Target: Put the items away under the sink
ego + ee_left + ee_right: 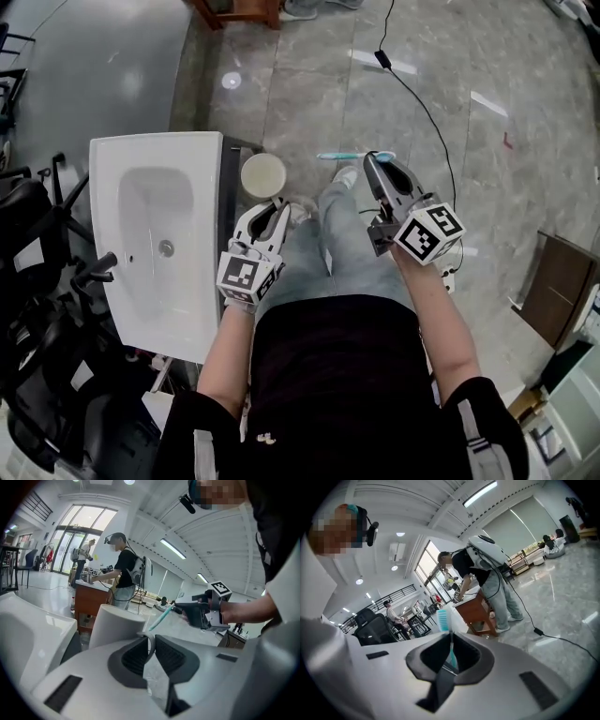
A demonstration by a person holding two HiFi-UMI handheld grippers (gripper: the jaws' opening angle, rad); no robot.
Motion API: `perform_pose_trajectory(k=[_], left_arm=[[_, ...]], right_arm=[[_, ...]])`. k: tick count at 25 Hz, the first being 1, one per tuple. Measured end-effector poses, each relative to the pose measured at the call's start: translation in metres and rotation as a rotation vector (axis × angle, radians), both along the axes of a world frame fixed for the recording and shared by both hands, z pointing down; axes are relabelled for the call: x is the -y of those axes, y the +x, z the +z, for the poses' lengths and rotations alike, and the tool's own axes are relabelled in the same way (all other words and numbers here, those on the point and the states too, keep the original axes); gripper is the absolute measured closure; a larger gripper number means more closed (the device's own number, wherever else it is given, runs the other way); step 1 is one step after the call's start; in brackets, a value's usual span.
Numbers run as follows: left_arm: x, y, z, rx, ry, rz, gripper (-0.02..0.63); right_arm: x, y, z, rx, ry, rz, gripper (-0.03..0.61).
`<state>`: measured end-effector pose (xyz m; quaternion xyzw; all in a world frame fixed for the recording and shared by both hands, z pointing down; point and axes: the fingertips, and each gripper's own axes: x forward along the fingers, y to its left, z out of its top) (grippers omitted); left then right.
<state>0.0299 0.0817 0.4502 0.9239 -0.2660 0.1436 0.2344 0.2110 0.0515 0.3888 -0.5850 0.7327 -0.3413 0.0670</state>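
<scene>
Seen from the head view, my left gripper (278, 204) is shut on the handle of a white cup (263, 174), held beside the right edge of the white sink (202, 150). The left gripper view has the cup (117, 623) just ahead of that gripper (151, 638), its thin handle (150, 644) pinched between the dark pads. My right gripper (371, 159) is shut on a teal toothbrush (345, 156), which sticks out leftward over the floor. Looking along the right gripper (451, 638), the toothbrush (443, 619) stands with its bristle head up. The right gripper (187, 612) also shows in the left gripper view.
The sink's dark tap (94, 270) is at its left rim, with black chairs (28, 234) beyond. A black cable (427, 108) runs over the grey tiled floor. Wooden furniture (239, 11) stands at the top, a brown cabinet (561, 281) at the right. Other people (487, 573) work in the background.
</scene>
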Motion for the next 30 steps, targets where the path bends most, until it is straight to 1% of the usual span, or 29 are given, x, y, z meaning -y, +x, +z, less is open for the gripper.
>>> perform_pose_trajectory(k=[4,8,12,14,22,26,30], left_arm=[[0.008,0.009,0.029,-0.005,-0.014,0.000,0.552],[0.012,0.015,0.059,-0.010,-0.034,-0.007,0.552],[0.015,0.020,0.085,-0.013,-0.035,-0.032,0.552],[0.014,0.021,0.099,-0.001,-0.035,-0.052,0.554],[0.025,0.013,0.163,0.037,-0.053,-0.224,0.554],[0.029,0.002,0.195,0.060,-0.042,-0.305,0.554],[0.034,-0.009,0.226,0.086,-0.014,-0.371,0.554]], right_arm=[[0.006,0.012,0.019,0.000,-0.012,0.010,0.535],[0.015,0.018,0.051,-0.007,-0.037,-0.001,0.535],[0.026,0.017,0.085,0.017,-0.069,-0.041,0.535],[0.029,0.016,0.099,0.018,-0.083,-0.072,0.535],[0.051,0.011,0.161,0.035,-0.101,-0.166,0.535],[0.060,0.002,0.191,0.044,-0.096,-0.218,0.535],[0.066,-0.009,0.219,0.045,-0.083,-0.279,0.535]])
